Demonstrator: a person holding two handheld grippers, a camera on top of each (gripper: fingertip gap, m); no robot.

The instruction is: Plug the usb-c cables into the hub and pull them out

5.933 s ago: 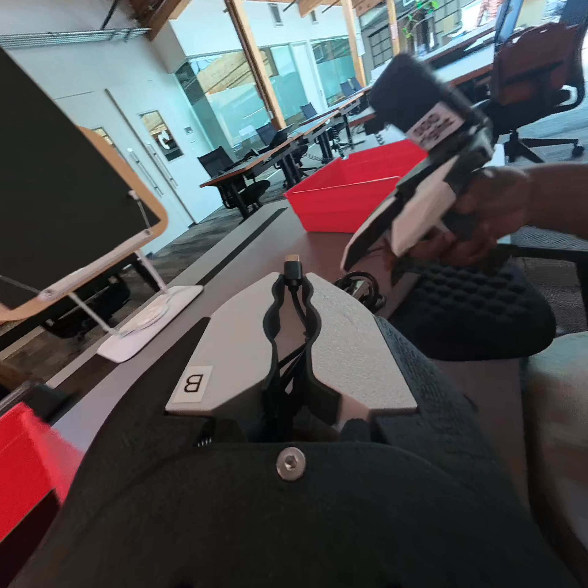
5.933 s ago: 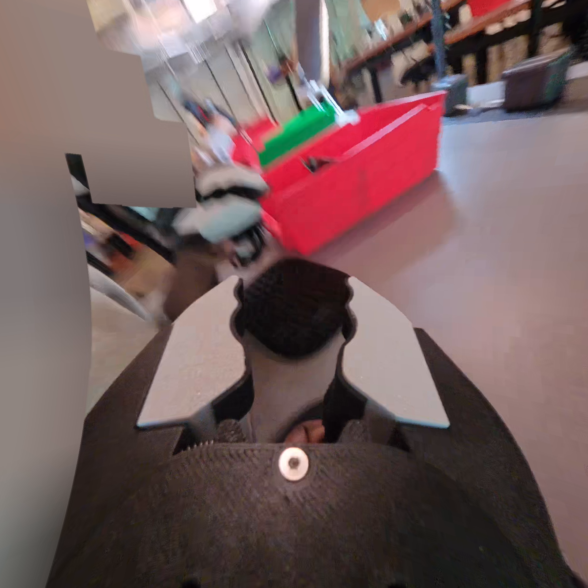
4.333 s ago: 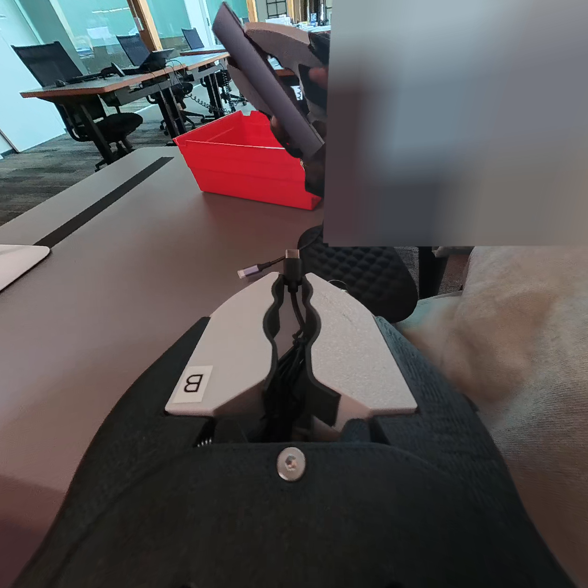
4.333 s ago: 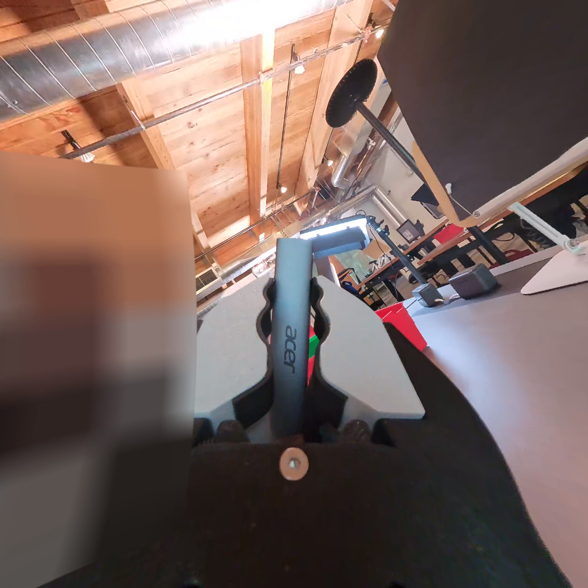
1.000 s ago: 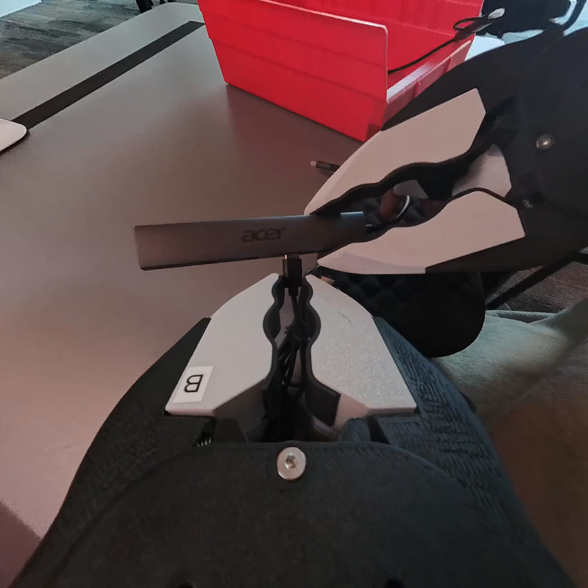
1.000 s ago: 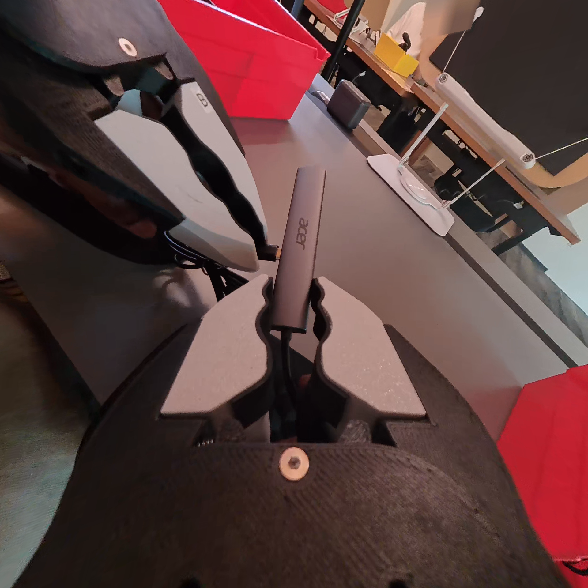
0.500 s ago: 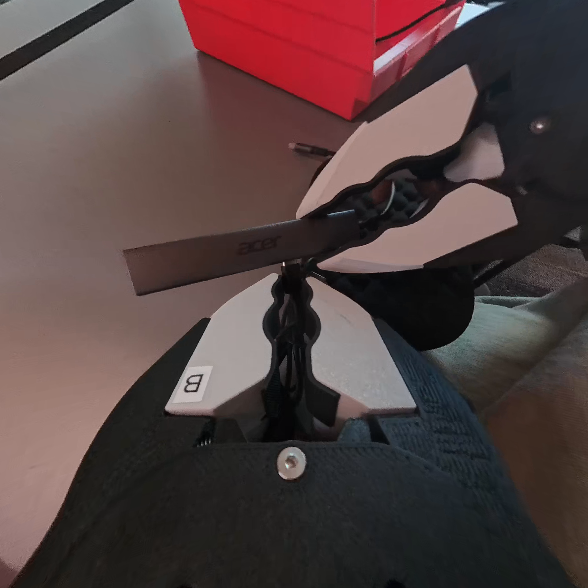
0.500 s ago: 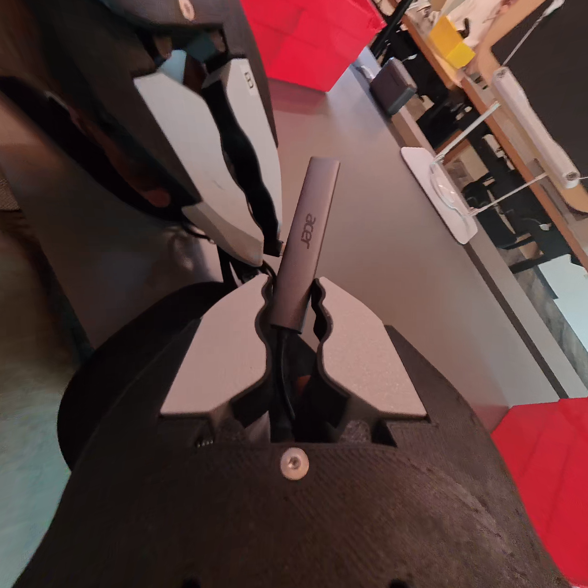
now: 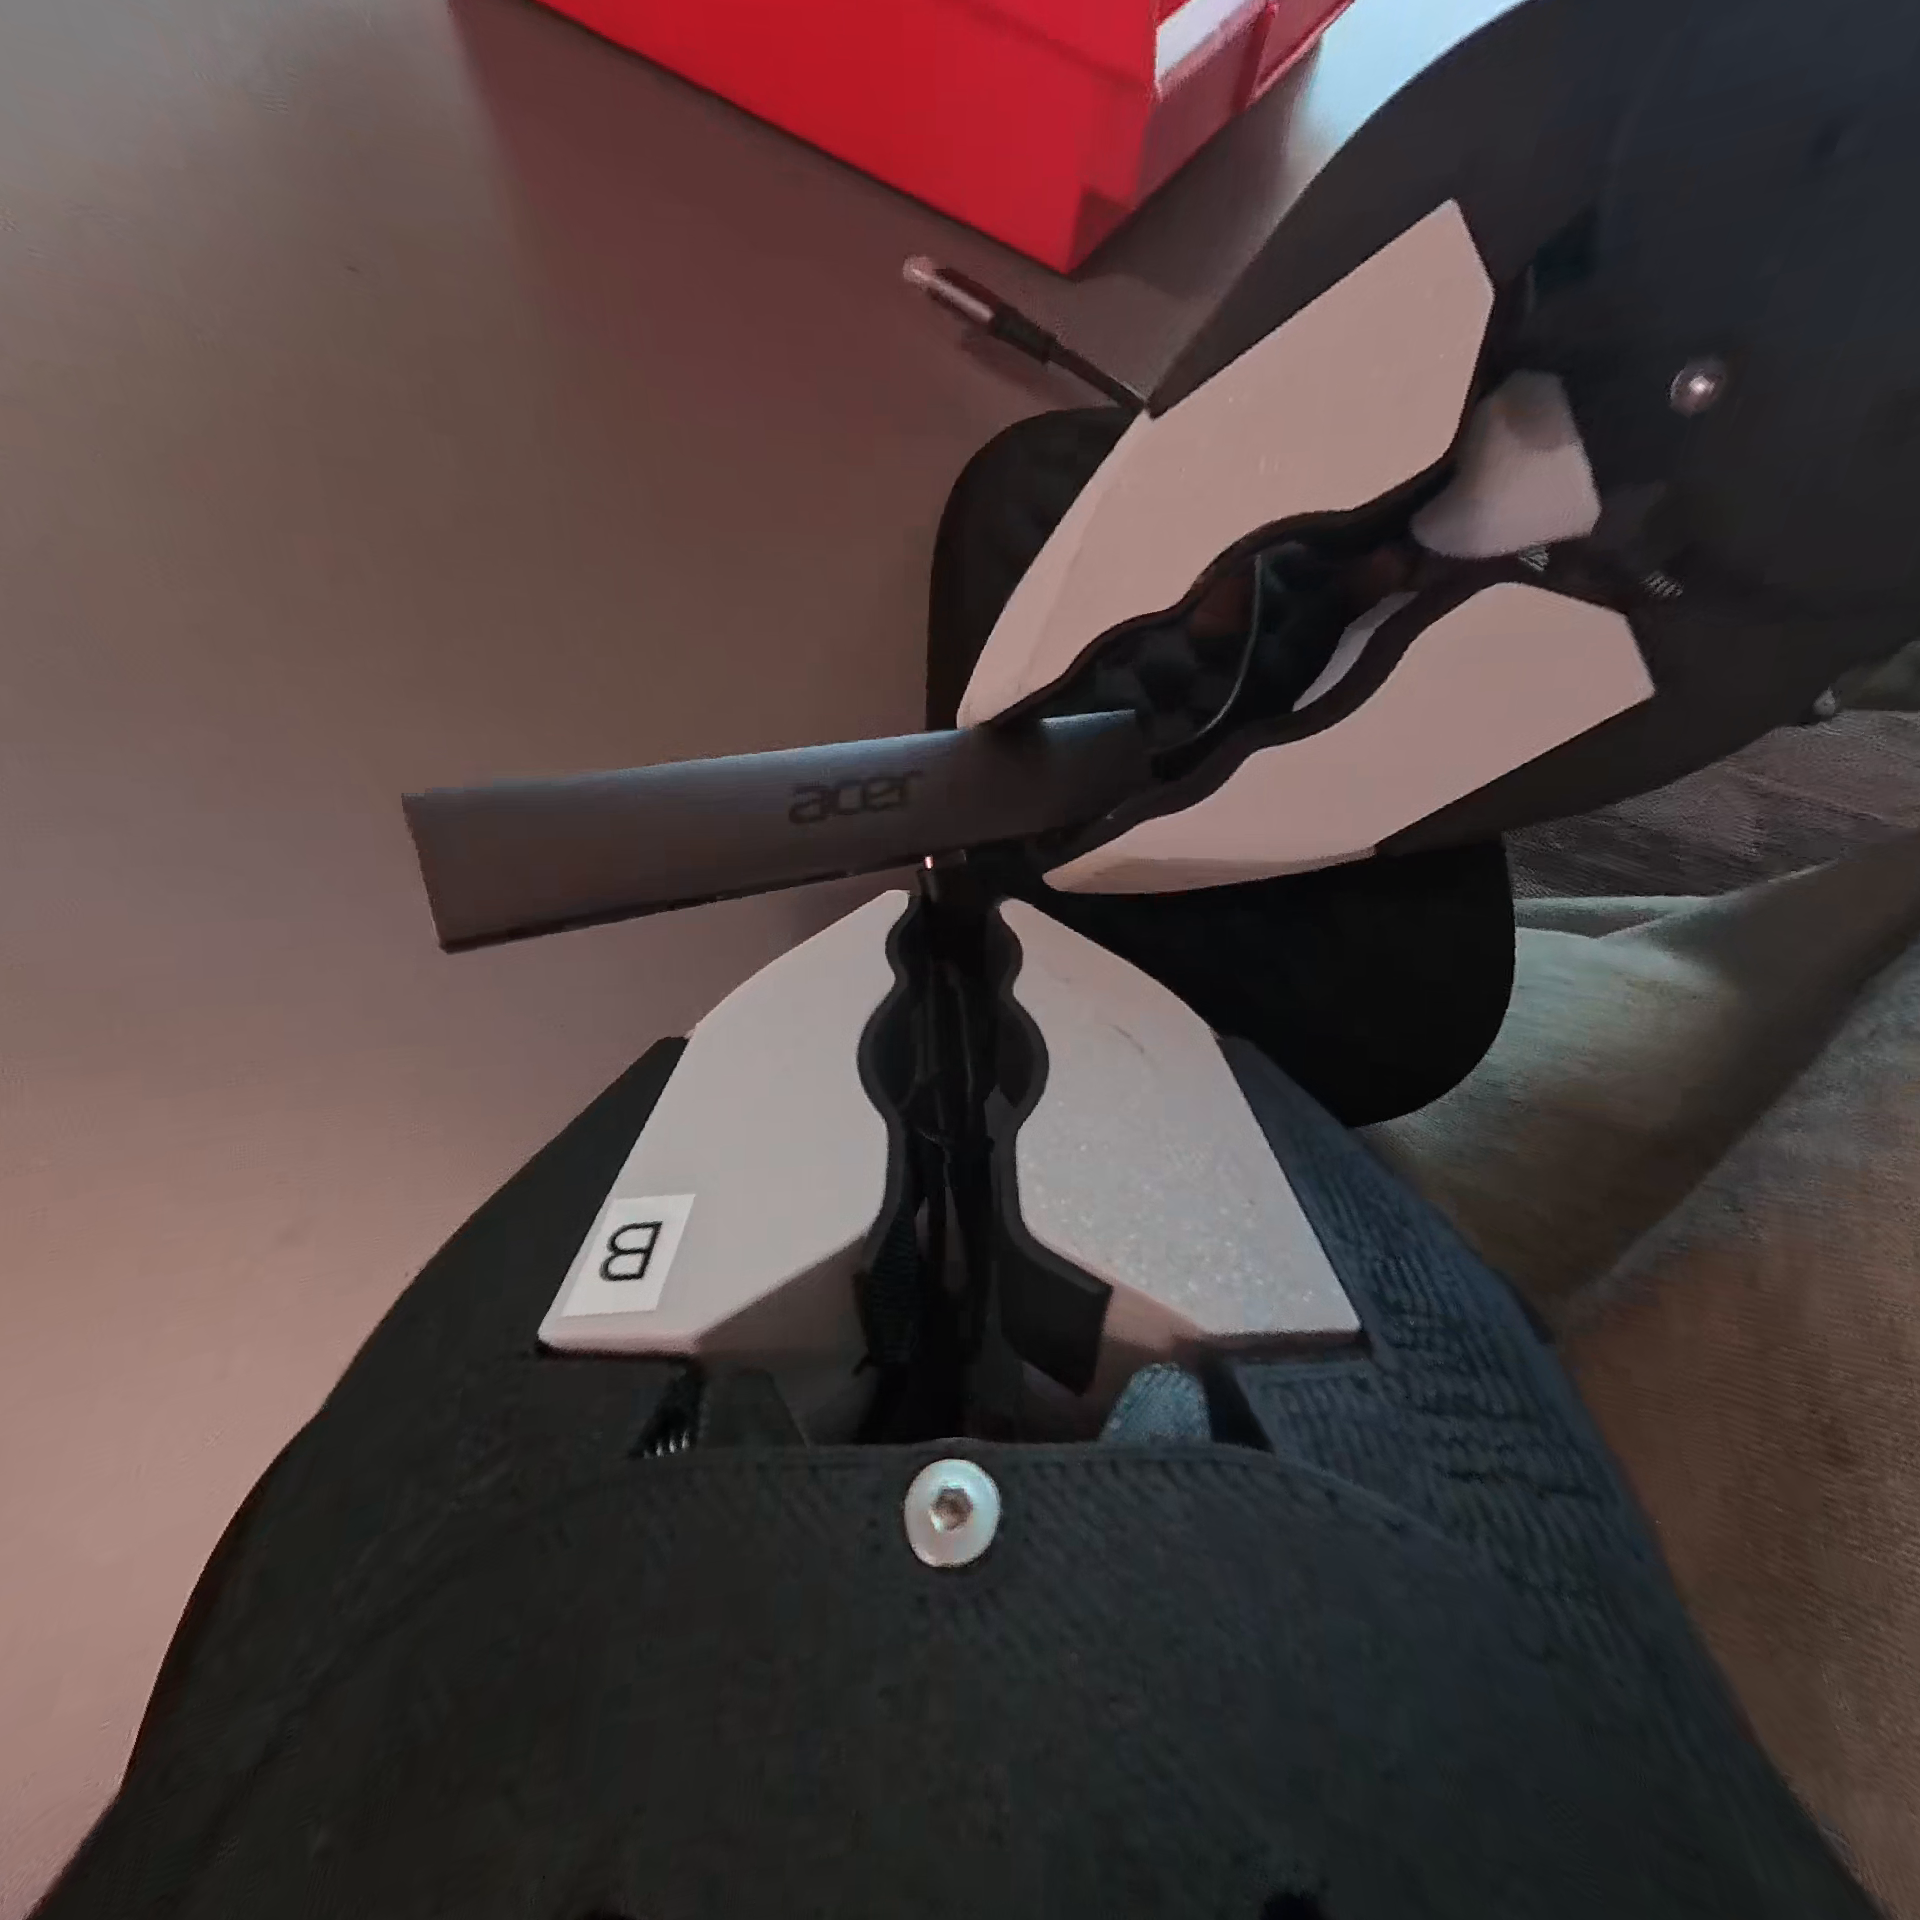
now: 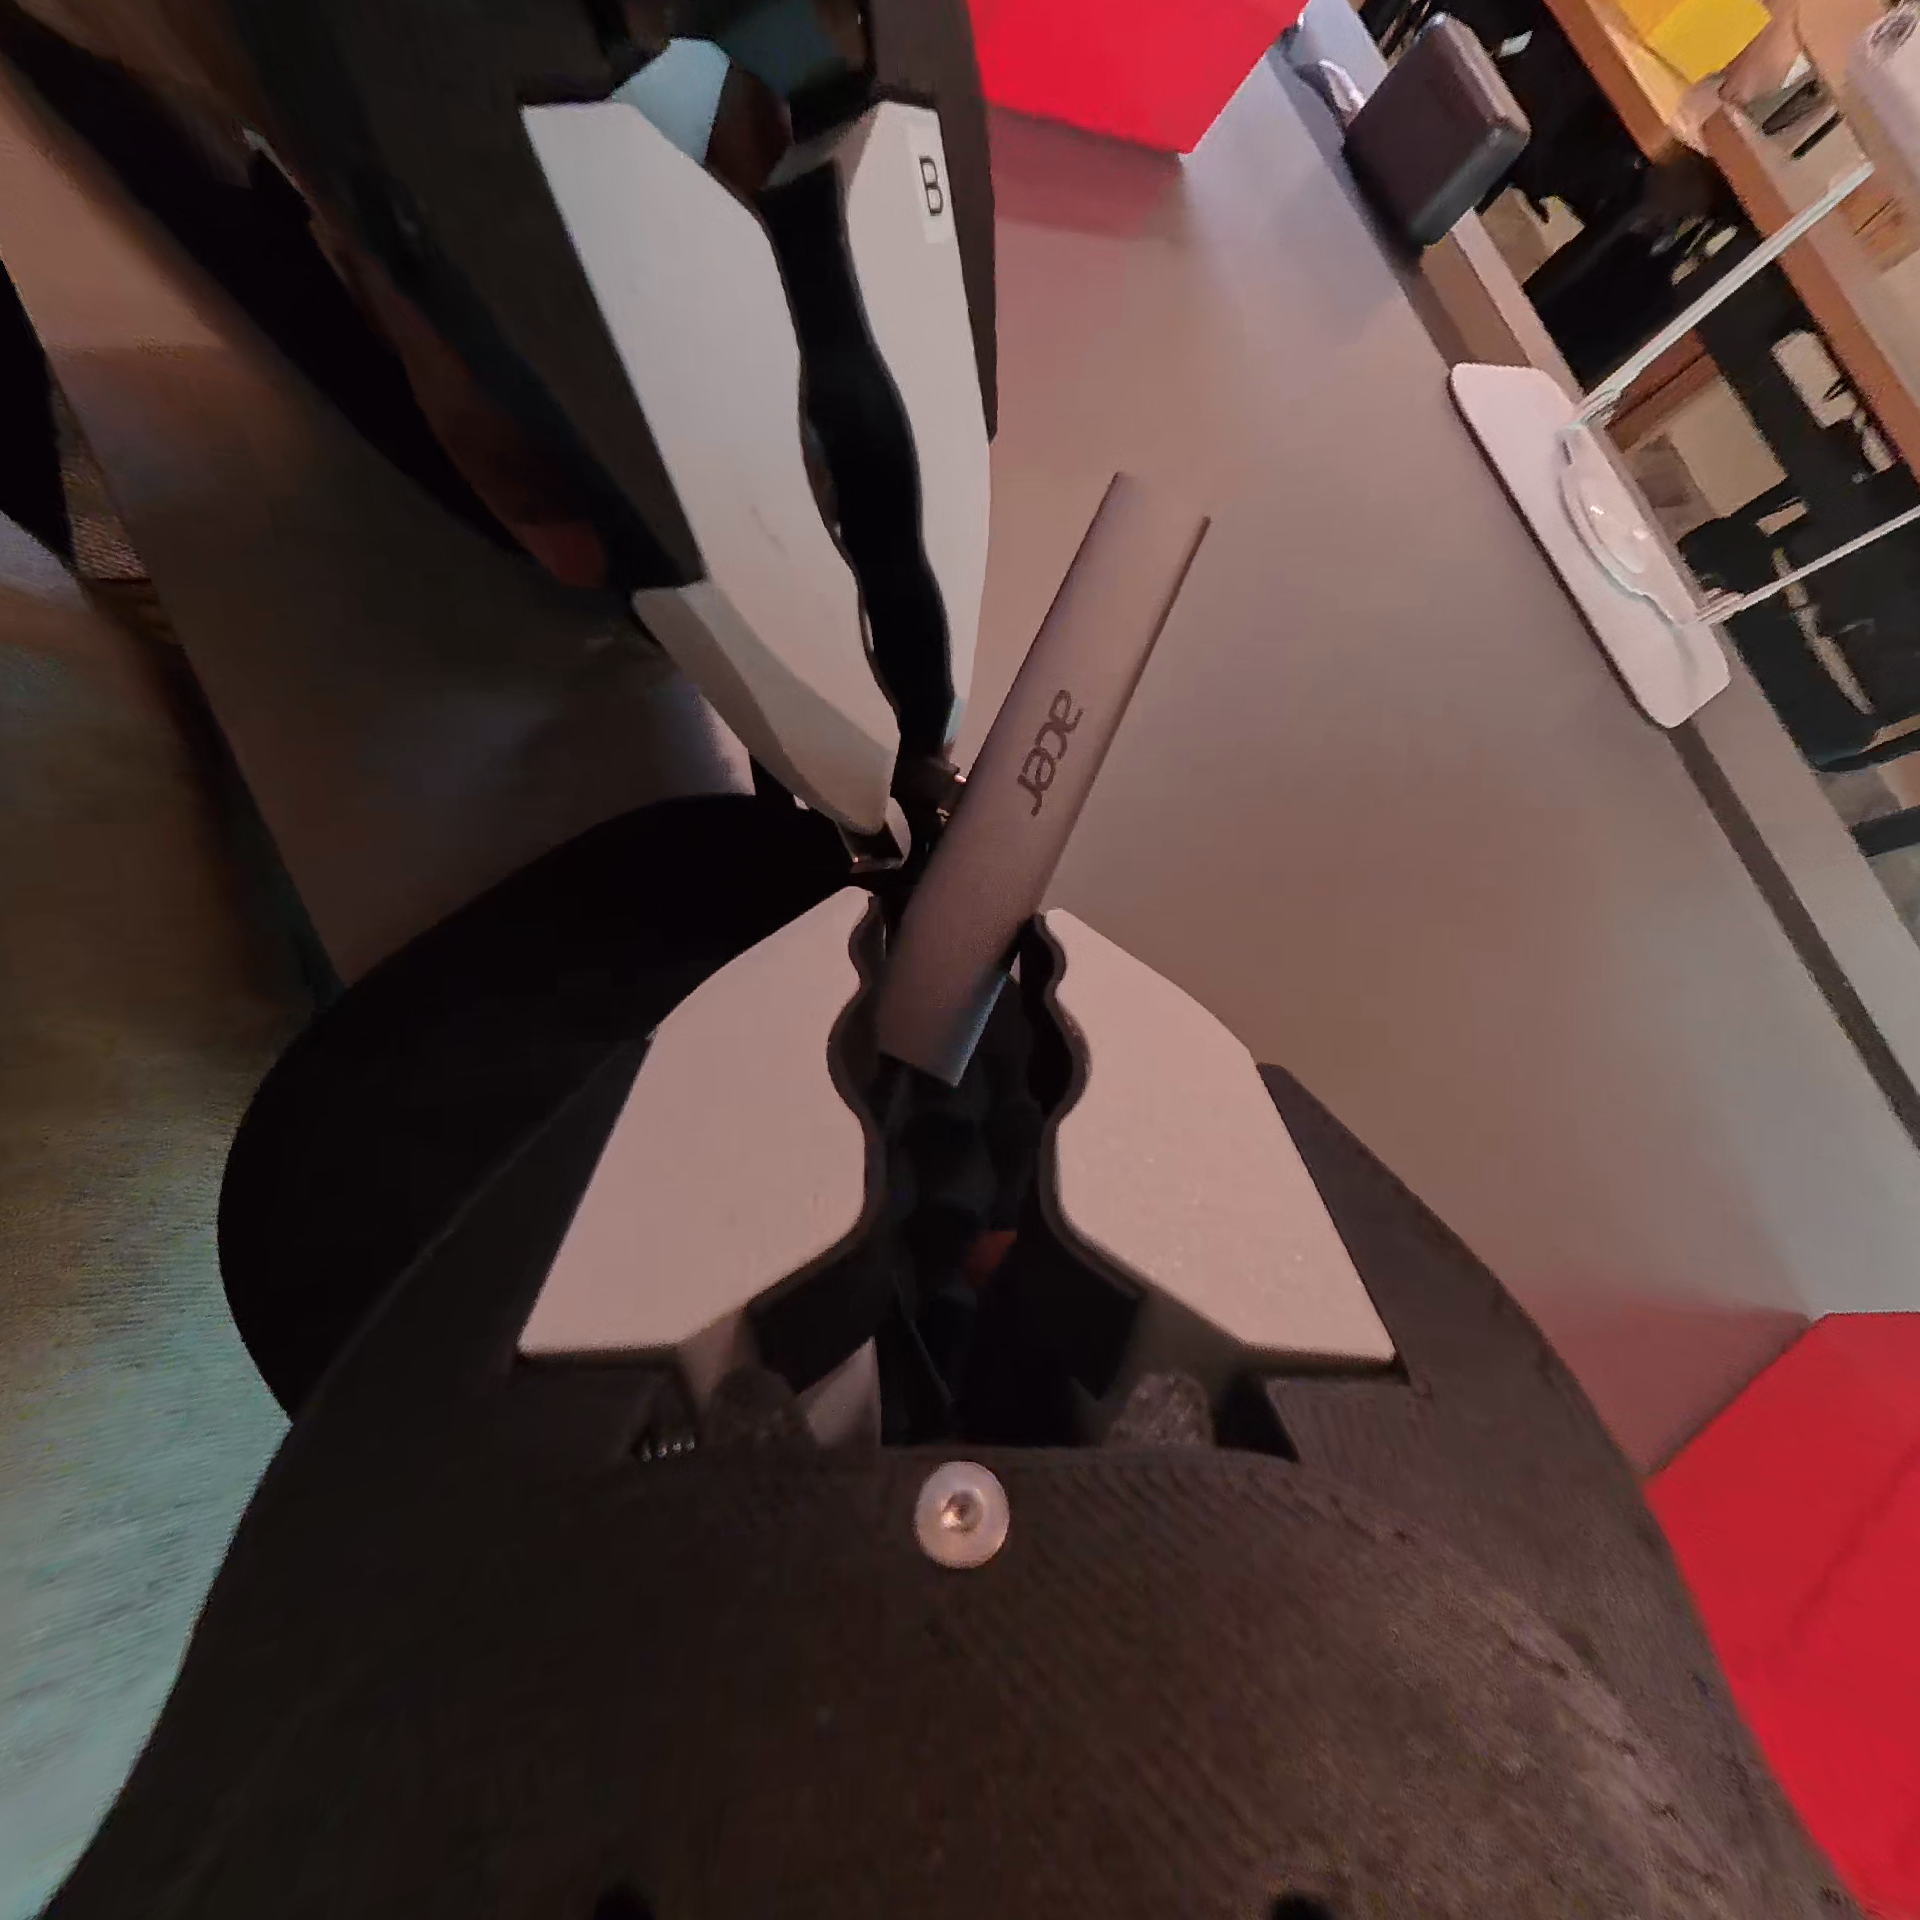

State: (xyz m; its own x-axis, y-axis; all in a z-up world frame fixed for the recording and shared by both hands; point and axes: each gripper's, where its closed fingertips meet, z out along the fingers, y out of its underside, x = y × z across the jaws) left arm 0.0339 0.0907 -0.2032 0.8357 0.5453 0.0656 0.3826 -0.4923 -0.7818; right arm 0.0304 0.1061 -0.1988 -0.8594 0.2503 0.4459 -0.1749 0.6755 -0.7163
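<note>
My right gripper (image 10: 951,925) is shut on one end of a slim dark grey hub (image 10: 1049,748), which sticks forward above the table; it also shows in the left wrist view (image 9: 675,831), level and held from the right by that gripper (image 9: 1029,790). My left gripper (image 9: 951,904) is shut on a black usb-c cable (image 9: 940,1091), and its plug tip (image 9: 940,862) touches the hub's near side edge. In the right wrist view the left gripper (image 10: 914,769) comes in from the upper left, its plug against the hub. How deep the plug sits is hidden.
A red bin (image 9: 914,94) stands on the brown table (image 9: 312,520) beyond the hub. A second loose cable plug (image 9: 966,301) lies near the bin. A white stand base (image 10: 1590,540) and a dark box (image 10: 1444,135) sit at the table's far side. Another red bin (image 10: 1808,1558) is at lower right. Both grippers' tips are close together, under 4 cm apart.
Both grippers have closed in on each other. The plug has gone from just short of the hub's edge to touching it, and the hub now tilts a little.
</note>
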